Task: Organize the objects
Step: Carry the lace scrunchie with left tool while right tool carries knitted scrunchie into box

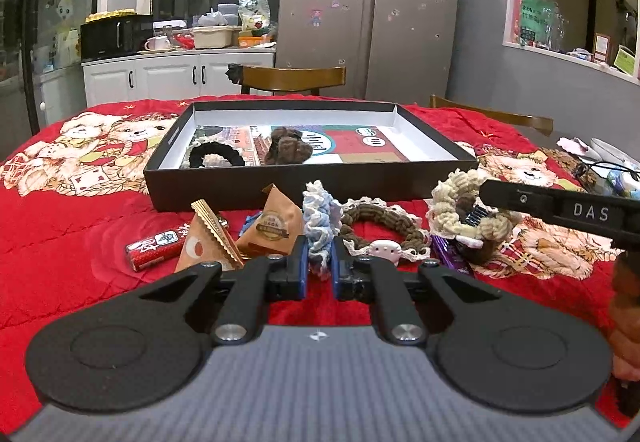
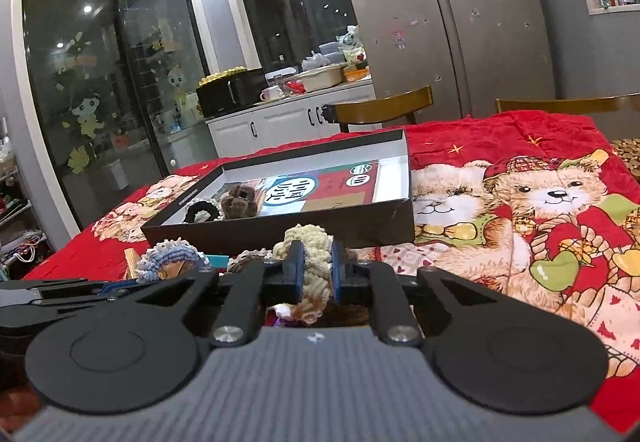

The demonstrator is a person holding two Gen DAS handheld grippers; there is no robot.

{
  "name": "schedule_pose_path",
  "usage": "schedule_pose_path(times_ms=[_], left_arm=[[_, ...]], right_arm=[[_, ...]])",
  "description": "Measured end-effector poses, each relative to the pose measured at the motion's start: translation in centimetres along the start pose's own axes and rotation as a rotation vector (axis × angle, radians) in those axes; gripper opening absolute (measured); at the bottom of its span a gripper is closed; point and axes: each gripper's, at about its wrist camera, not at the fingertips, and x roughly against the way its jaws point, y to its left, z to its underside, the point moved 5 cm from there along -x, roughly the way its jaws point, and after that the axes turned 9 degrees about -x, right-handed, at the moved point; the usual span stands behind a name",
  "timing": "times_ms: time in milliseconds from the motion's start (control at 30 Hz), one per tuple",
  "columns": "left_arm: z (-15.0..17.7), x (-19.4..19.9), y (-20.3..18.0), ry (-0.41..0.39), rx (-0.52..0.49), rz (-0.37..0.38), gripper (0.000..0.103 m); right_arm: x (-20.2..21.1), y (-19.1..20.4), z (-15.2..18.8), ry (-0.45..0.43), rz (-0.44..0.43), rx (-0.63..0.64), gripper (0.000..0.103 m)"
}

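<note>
While both grippers clamp scrunchies, left gripper (image 1: pixel 320 262) blue scrunchie (image 1: pixel 318 218), right gripper (image 2: pixel 318 270) cream scrunchie (image 2: pixel 310 242), neighbouring items may snag and drag.

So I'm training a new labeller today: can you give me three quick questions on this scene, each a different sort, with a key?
1. True or false: the left gripper is shut on the blue and white scrunchie.
2. The right gripper holds which scrunchie? A cream, B black, C brown.
3. How many hair items lie in the box?

Key: 1 true. 2 A. 3 two, a black scrunchie and a brown hair clip.
</note>
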Motion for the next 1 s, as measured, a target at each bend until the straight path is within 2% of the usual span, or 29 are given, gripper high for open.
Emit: schedule_pose_path(times_ms=[400,600,733,900,1000], left_arm=[[0.0,0.4,-0.3,-0.021,-0.016,-0.004,0.013],[-0.4,1.7,-0.8,-0.077,-0.05,0.001,0.012],[-0.8,2.8,-1.2,-0.119,-0.06,0.002,0.012],[-1.4,3.4,-0.3,-0.14,-0.014,0.008,0.012],[-2.2,3.8,0.4,-0.162,0.013,-0.017,0.012]], right_arm=[[0.1,-0.2,-0.2,0.004,-0.01,-0.023,0.016],[0.7,0.5,-0.8,-0.037,0.019,-0.025,0.015],[1.2,1.3,-1.7,-0.068,0.001,-0.026,0.015],[1.6,1.5,-2.6,-0.077,-0.012,-0.048,0.015],[1.7,1.6,-3.4,-0.076,-0.022,-0.068,0.015]])
